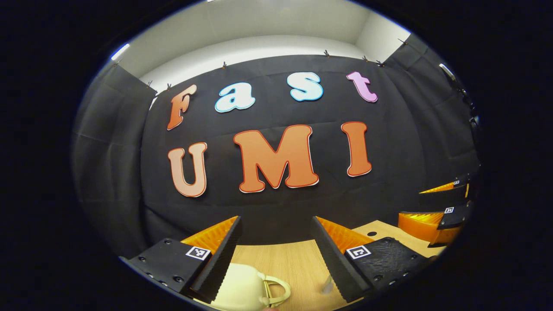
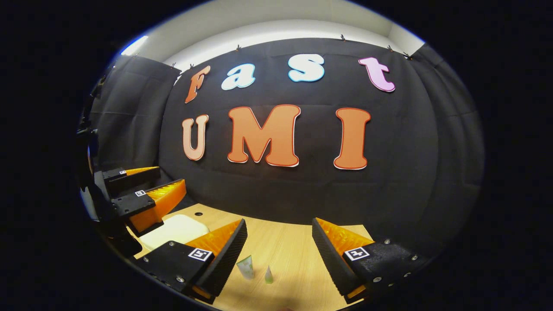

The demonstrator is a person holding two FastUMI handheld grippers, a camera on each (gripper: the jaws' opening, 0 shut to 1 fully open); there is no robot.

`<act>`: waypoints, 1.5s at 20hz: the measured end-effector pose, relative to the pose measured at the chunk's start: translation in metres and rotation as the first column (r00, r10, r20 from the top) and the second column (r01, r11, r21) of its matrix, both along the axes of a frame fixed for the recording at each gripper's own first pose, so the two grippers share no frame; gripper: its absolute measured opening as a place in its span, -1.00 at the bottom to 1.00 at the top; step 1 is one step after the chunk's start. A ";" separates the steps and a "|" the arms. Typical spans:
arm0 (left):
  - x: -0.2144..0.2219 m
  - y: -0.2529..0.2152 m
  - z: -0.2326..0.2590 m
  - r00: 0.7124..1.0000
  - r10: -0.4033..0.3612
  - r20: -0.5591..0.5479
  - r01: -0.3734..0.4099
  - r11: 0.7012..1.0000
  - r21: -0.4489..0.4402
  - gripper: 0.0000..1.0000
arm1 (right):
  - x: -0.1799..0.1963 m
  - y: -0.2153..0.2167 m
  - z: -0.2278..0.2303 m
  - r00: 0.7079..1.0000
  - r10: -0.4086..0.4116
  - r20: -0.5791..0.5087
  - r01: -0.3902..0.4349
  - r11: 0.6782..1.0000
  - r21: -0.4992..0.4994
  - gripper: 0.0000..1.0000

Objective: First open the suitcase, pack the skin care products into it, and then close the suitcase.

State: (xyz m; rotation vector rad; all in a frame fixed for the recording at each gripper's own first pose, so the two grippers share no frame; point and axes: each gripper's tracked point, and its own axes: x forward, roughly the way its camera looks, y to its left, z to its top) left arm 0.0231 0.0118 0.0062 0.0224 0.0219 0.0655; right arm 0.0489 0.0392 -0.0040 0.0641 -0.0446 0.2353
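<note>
Suitcase (image 1: 242, 287): cream, lid down, on tabletop (image 1: 293, 263), below left tool (image 1: 276, 255), which is released, raised for approach. Skin care tubes (image 2: 246, 266): upright on tabletop, ahead of right tool (image 2: 278, 255), also released, likely awaiting lid opening.

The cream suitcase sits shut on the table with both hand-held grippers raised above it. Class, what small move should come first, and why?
Probably lower the left hand-held gripper towards the suitcase, near its handle, to begin opening it. It appears closed, both grippers hang open and hold nothing, and the two small tubes on the table cannot go in until it opens.
</note>
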 end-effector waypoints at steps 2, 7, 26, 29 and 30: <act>0.004 0.017 -0.018 0.999 -0.002 -0.038 0.003 1.000 0.023 0.96 | 0.003 0.009 -0.006 1.000 -0.006 -0.020 0.006 1.000 0.002 0.91; 0.003 0.035 -0.085 0.986 -0.024 -0.166 0.040 0.995 0.095 0.96 | 0.012 0.013 -0.007 0.998 -0.060 -0.030 0.059 0.998 -0.017 0.91; -0.010 -0.023 -0.311 0.814 -0.090 -0.573 0.488 0.640 0.593 0.77 | 0.007 -0.072 -0.028 0.964 -0.256 -0.069 0.254 0.966 -0.036 0.91; -0.002 -0.025 -0.327 0.808 -0.043 -0.588 0.499 0.582 0.642 0.58 | 0.008 -0.078 -0.028 0.963 -0.261 -0.067 0.259 0.965 -0.026 0.91; 0.004 -0.022 -0.334 0.807 -0.026 -0.590 0.498 0.567 0.656 0.34 | 0.009 -0.080 -0.029 0.963 -0.263 -0.067 0.262 0.965 -0.021 0.91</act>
